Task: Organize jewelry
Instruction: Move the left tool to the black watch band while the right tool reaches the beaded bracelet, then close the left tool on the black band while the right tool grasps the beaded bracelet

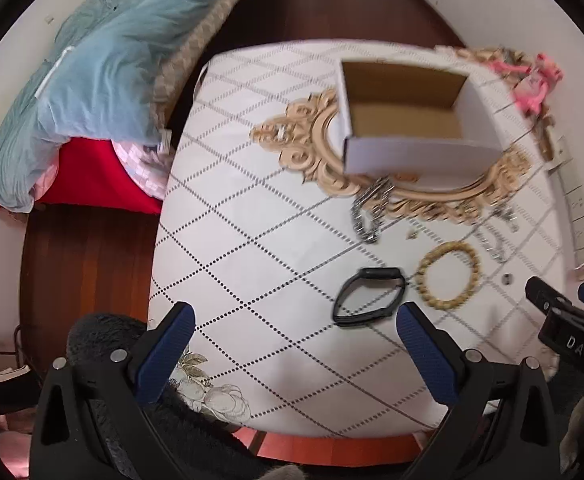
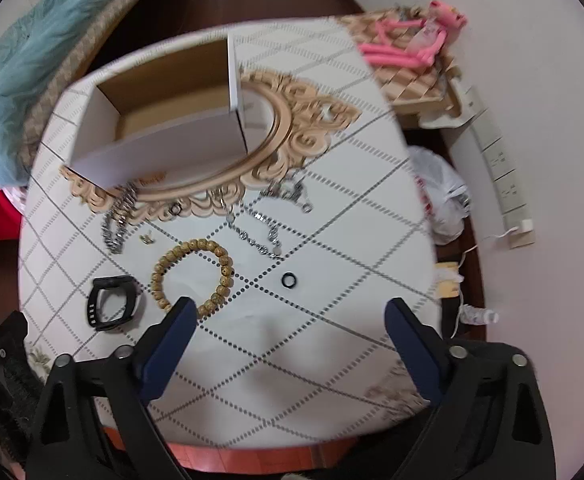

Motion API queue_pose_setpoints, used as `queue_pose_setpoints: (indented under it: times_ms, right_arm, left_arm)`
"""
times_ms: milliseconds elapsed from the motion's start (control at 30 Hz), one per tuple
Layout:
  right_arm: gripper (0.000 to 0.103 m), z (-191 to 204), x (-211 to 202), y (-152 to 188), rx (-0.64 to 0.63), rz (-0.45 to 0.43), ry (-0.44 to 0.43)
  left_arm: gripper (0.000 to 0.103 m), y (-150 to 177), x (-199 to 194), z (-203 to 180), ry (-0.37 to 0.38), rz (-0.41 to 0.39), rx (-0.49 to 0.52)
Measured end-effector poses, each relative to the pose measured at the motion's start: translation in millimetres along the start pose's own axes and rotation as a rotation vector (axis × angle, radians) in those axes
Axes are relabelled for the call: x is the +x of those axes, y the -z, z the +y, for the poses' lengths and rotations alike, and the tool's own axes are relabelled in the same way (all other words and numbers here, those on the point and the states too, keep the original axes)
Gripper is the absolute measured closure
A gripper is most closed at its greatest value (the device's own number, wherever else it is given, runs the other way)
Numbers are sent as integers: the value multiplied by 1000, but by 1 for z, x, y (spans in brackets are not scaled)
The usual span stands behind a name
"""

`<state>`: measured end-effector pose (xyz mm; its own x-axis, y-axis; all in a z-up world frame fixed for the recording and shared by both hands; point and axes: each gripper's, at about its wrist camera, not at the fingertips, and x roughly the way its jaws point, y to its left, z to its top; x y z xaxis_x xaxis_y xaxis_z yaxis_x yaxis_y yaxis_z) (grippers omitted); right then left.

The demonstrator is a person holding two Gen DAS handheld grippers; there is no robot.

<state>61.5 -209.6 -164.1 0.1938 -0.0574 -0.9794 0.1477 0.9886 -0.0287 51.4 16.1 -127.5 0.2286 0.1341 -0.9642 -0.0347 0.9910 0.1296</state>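
Observation:
An open white cardboard box stands on an ornate gold-framed mirror on the white table. In front lie a wooden bead bracelet, a black watch, a silver chain bracelet, thinner silver chains, a small earring and a black ring. My left gripper is open and empty, just near-left of the watch. My right gripper is open and empty, above the table just short of the ring; it shows at the left wrist view's right edge.
The table carries a diamond-patterned cloth. A bed with a blue quilt and red sheet stands to the left. A pink toy lies on a gold stand at the far right, with a power strip and plastic bag beyond the edge.

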Motion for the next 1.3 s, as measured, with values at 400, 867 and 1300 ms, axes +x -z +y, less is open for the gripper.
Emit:
queue_pose_setpoints:
  times_ms: [400,867,1300]
  right_arm:
    - [34,35,69,-10,-17,98,-81]
    - [93,45,70,17,-46,66,-62]
    - [93,11,59,47,-3,111,-53]
  left_arm:
    - [0,-14,67,2,-10,90,-11]
    - [1,-5,74,6,21,107,-7]
    - [46,-1,92,-16,200,120,29]
